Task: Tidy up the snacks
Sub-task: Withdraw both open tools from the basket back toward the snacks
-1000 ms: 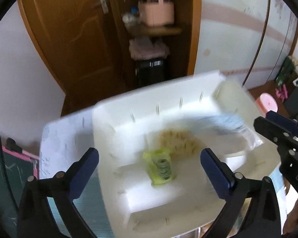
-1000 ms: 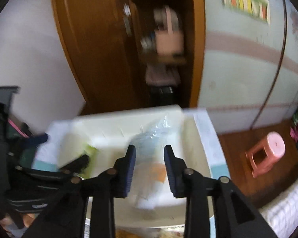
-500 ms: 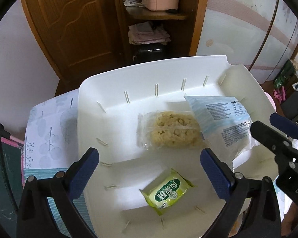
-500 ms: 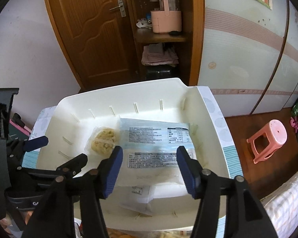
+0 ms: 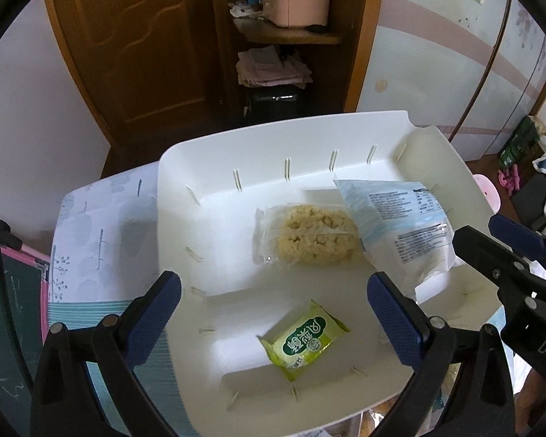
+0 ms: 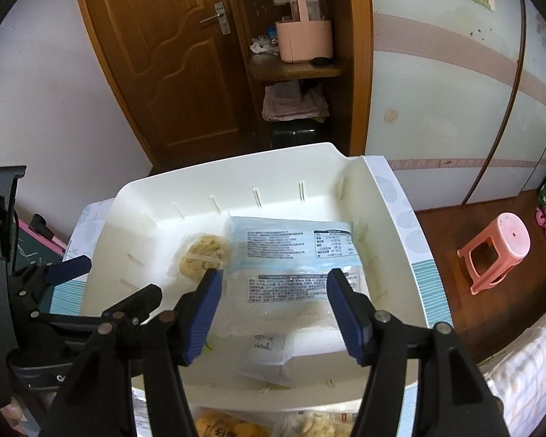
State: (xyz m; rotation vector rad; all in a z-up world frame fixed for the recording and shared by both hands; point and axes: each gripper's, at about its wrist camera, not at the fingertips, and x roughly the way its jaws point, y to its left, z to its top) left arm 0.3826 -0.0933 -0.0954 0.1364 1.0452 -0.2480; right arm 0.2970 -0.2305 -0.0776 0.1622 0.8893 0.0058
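Note:
A white plastic bin [image 5: 236, 138] [image 6: 214, 171] sits on the table. In it lie a small green snack packet [image 5: 304, 338] at the front, a clear-wrapped yellow rice cake [image 5: 315, 235] [image 6: 202, 251] in the middle and a large pale blue bag [image 5: 396, 218] [image 6: 295, 255] on the right. My left gripper [image 5: 273, 313] is open and empty above the green packet. My right gripper [image 6: 275, 306] is open and empty above the blue bag; it also shows in the left wrist view [image 5: 506, 247].
A leaf-print tablecloth [image 5: 102, 240] covers the table. More snack packets [image 6: 222, 426] lie below the bin's near edge. A green board with a pink rim [image 5: 7, 309] stands at the left. A pink stool [image 6: 498, 251], a wooden door [image 6: 163, 54] and shelves [image 6: 295, 69] are behind.
My right gripper has opened and let go of the blue bag, which now lies in the bin. Both grippers have drawn back a little; the view has steadied.

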